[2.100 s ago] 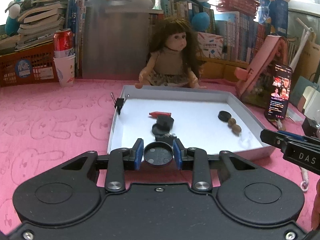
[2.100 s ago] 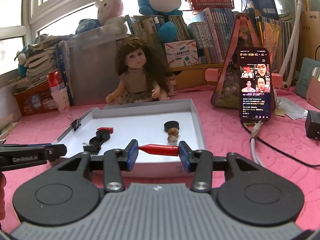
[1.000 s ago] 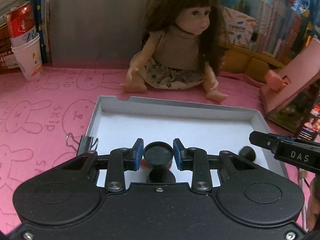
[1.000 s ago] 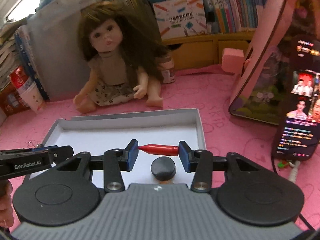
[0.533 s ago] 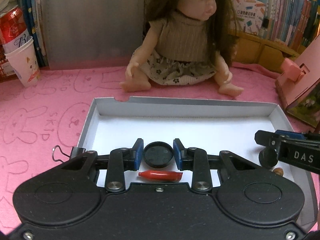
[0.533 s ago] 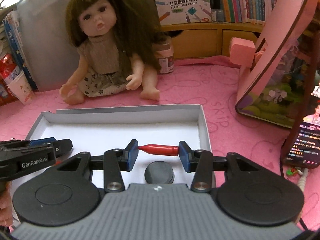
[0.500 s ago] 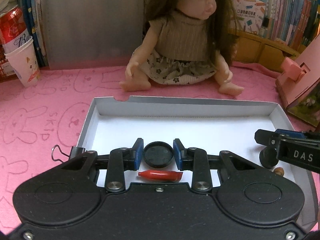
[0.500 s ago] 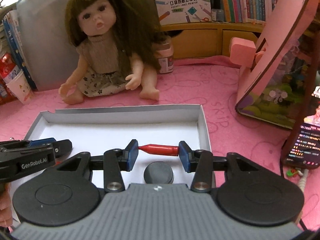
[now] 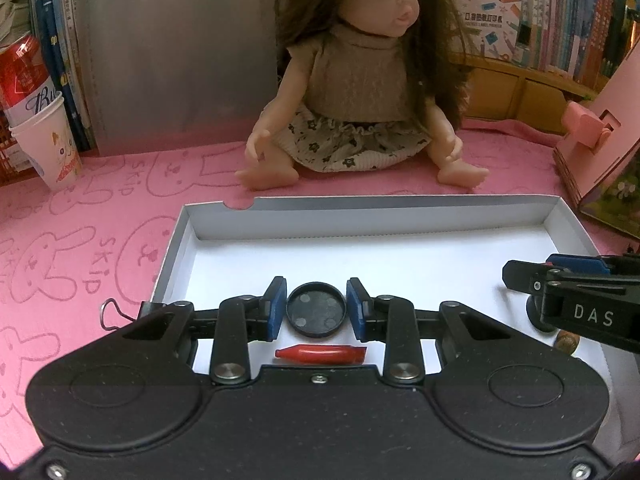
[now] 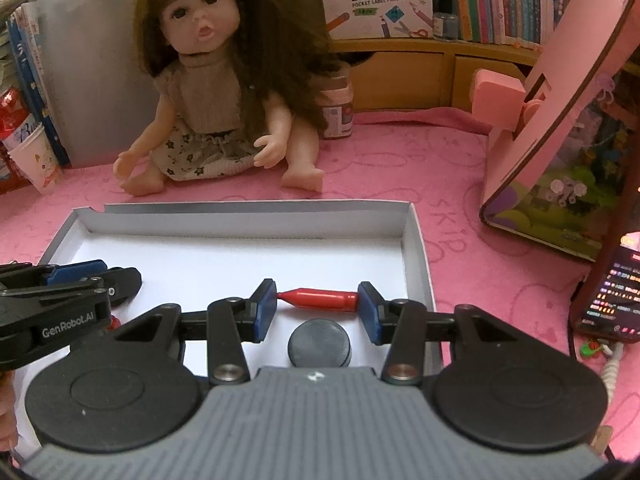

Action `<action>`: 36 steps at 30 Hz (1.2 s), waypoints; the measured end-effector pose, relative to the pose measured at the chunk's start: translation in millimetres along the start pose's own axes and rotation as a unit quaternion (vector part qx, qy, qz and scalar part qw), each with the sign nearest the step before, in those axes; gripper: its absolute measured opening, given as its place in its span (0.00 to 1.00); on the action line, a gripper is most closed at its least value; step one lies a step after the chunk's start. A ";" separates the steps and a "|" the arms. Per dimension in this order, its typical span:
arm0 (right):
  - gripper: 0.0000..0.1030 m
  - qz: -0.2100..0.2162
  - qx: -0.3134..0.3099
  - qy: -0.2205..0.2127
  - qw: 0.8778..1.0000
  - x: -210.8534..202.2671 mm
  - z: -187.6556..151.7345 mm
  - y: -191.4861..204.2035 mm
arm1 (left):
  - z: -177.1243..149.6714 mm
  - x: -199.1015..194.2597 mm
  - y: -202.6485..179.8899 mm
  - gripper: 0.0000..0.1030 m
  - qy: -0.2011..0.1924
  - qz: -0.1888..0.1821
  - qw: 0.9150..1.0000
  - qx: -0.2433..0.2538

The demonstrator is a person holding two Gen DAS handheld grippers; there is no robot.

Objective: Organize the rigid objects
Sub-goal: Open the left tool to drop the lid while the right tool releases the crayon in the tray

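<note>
Left gripper (image 9: 316, 309) fingers clamped on round black plastic cap (image 9: 316, 309) over shallow white cardboard tray (image 9: 400, 204); right gripper (image 10: 317, 300) fingers clamped endwise on red bullet-shaped piece (image 10: 318, 299), long axis crosswise, tip pointing left. Only in left view: second red piece (image 9: 320, 355) lying on tray floor, tip left. Only in right view: black puck (image 10: 320, 342) below the held piece.

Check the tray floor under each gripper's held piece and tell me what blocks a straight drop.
Left gripper holds the black cap; a loose red piece lies nearer. Right gripper holds the red cap; a black disc lies nearer. Ahead, the white tray floor looks bare.
</note>
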State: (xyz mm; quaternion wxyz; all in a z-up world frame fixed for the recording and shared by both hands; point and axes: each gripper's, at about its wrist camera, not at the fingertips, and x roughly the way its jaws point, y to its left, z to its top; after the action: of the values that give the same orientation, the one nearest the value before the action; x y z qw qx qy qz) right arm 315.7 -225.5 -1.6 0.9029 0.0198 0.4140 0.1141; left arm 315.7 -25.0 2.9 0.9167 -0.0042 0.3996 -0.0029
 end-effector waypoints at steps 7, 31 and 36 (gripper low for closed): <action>0.60 -0.001 -0.020 -0.014 1.000 -10.7 -2.8 6.5 | -1.1 -11.1 2.8 0.44 -0.002 -0.008 1.000 -0.006; 0.85 0.004 -0.071 -0.075 0.995 -83.7 -30.7 23.7 | -36.8 -92.2 6.9 0.59 -0.041 -0.051 0.998 0.016; 0.86 0.005 -0.081 -0.085 0.993 -99.4 -41.3 26.0 | -51.3 -109.8 5.2 0.59 -0.051 -0.061 0.997 0.022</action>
State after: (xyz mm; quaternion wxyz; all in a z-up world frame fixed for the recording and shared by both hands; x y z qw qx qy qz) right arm 217.0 -224.7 48.5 0.9328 -0.0419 0.3252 0.1496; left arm 203.4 -19.2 48.4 0.9339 -0.0083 0.3511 -0.0674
